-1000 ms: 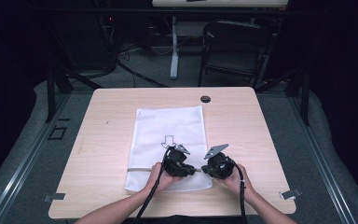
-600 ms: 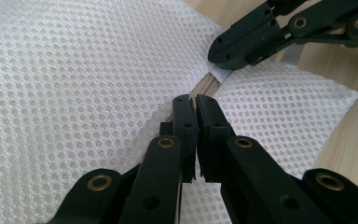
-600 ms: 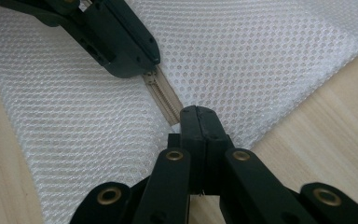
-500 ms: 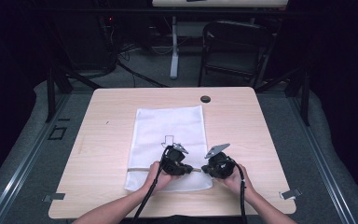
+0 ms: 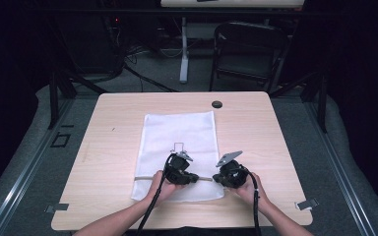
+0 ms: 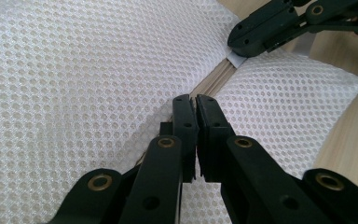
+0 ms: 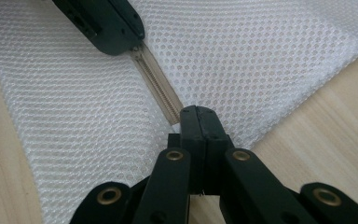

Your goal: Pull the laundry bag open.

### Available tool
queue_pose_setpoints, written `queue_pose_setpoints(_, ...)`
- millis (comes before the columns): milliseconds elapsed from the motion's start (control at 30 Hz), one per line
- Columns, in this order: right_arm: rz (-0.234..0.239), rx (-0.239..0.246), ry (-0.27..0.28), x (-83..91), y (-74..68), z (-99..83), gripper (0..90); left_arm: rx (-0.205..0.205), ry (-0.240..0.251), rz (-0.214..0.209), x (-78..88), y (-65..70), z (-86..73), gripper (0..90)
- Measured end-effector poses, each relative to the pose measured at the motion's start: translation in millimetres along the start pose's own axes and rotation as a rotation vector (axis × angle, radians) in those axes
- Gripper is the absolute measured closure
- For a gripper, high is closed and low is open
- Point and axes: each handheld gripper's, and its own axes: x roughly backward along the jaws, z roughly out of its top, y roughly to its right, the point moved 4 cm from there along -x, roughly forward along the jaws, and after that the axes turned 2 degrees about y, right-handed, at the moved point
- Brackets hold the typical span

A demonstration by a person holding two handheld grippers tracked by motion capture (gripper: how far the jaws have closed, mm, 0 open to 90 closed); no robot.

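High view: a white mesh bag (image 5: pixel 179 147) lies flat on a wooden table (image 5: pixel 113 147). Both grippers sit at its near end, the left gripper (image 5: pixel 193 178) and right gripper (image 5: pixel 218 179) tip to tip along the zipper (image 5: pixel 147 177).

Left gripper view: the left gripper (image 6: pixel 196 103) has its jaws pressed together on the zipper (image 6: pixel 209 84); mesh bulges on either side of the fingers (image 6: pixel 184 121). The right gripper's tip (image 6: pixel 242 44) pinches farther along.

Right gripper view: the right gripper (image 7: pixel 200 114) is clamped on the zipper's end (image 7: pixel 161 88), the left gripper (image 7: pixel 116 32) just beyond.
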Motion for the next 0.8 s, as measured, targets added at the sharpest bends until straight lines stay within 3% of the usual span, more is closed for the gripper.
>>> queue_pose_setpoints(500, -0.005, 0.005, -0.010, 0.2, -0.5, 0.4, 90.0, -0.023, 0.002, 0.015, 3.0, 1.2, -1.9, 88.3)
queue_pose_setpoints(800, -0.002, 0.008, -0.010, 0.1, -0.4, 0.6, 90.0, -0.057, 0.002, 0.036, 2.9, 4.0, -2.3, 88.3)
